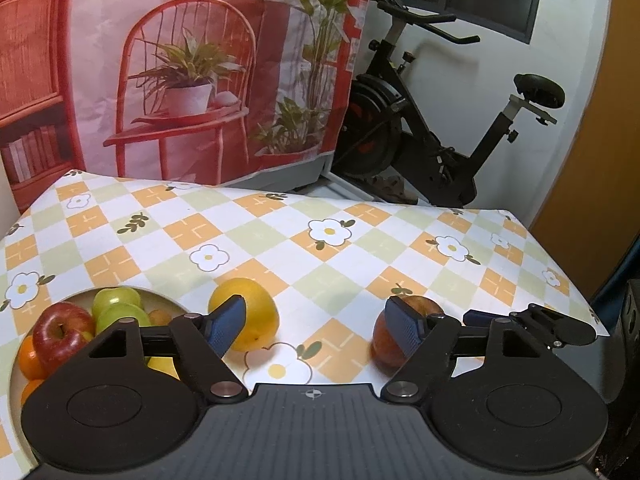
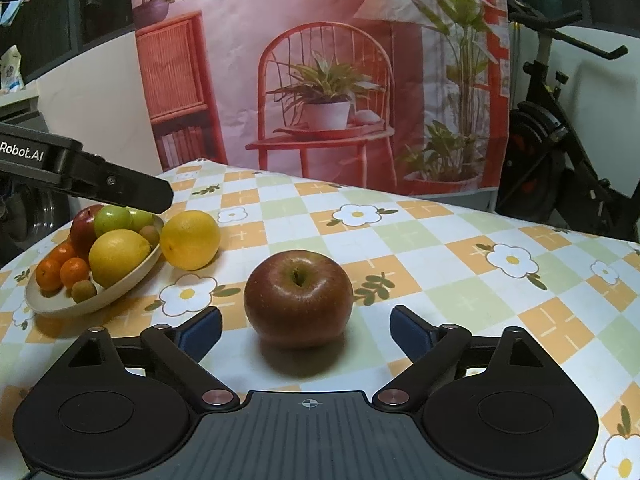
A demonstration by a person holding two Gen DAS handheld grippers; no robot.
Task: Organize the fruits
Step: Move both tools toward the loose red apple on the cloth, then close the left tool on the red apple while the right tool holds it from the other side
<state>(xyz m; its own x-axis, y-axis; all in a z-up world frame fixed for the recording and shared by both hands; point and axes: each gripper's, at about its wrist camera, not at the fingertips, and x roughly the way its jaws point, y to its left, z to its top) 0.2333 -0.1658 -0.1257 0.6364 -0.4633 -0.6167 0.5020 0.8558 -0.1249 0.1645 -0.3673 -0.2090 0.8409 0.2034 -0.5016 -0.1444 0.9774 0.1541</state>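
Centering the wide-open right gripper on the red apple, which sits on the table just ahead of the pads, should come before closing; left gripper open too, empty, near the bowl.

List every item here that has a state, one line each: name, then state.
Left gripper: open, nothing between its fingers.
Right gripper: open, fingers either side of the apple, not touching it.
Apple: on the tablecloth, stem up, outside the bowl.
Yellow orange: on the tablecloth, right beside the bowl.
Bowl: upright, full of fruit.
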